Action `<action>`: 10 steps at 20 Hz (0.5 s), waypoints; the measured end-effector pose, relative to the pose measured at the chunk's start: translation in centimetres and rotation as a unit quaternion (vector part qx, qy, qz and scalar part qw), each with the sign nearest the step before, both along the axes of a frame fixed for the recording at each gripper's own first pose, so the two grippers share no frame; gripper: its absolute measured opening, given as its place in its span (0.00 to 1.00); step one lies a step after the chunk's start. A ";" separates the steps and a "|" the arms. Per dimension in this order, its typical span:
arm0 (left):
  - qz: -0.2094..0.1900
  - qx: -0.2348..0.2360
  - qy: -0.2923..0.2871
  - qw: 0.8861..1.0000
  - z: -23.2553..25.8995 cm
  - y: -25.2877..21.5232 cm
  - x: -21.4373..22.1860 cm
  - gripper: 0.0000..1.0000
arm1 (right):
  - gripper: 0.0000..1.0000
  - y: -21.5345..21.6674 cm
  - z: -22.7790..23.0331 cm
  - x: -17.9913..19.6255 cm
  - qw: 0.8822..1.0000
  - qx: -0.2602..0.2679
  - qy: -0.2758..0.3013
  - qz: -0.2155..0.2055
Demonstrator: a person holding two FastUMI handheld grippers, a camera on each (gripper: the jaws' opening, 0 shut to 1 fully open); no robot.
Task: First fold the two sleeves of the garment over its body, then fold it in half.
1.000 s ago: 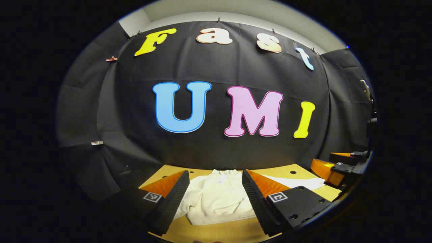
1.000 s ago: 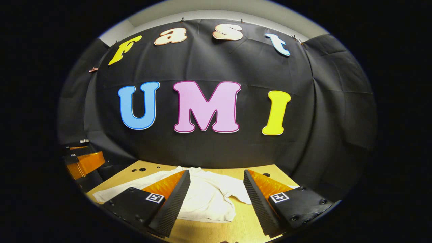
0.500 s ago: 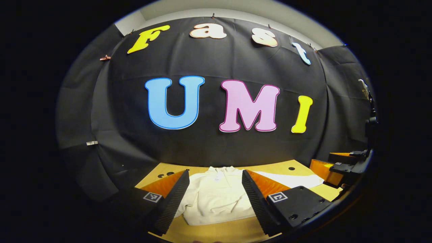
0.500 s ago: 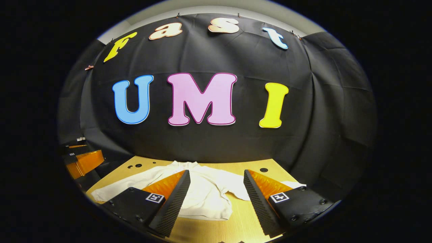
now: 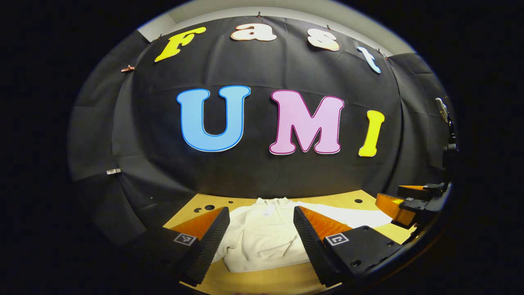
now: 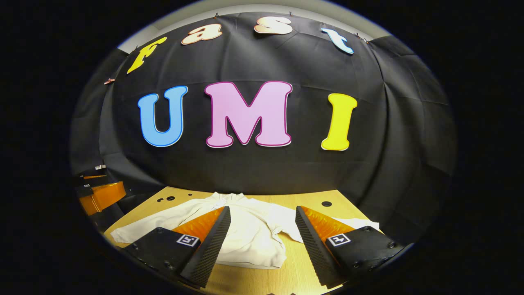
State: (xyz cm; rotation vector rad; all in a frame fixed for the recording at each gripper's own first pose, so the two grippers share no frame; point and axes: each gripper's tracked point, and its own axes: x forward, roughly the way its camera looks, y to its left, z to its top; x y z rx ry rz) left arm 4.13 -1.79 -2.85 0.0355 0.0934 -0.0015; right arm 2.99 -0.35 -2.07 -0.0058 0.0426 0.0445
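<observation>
A: Where is the cream long-sleeved fabric garment (image 5: 262,241) lying?

B: It is being seen flat on the pale wooden bench (image 6: 311,200), collar far, both sleeves spread sideways.

A: And the jaws?

B: Both are being held released: left gripper (image 5: 260,241) facing the body, right gripper (image 6: 262,241) nearer the right sleeve (image 6: 286,223).
</observation>
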 end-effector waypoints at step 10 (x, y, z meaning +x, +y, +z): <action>0.041 0.009 0.029 0.999 -1.8 0.9 1.3 0.98 | 0.98 -9.4 -4.2 6.4 0.997 0.003 0.043 -0.066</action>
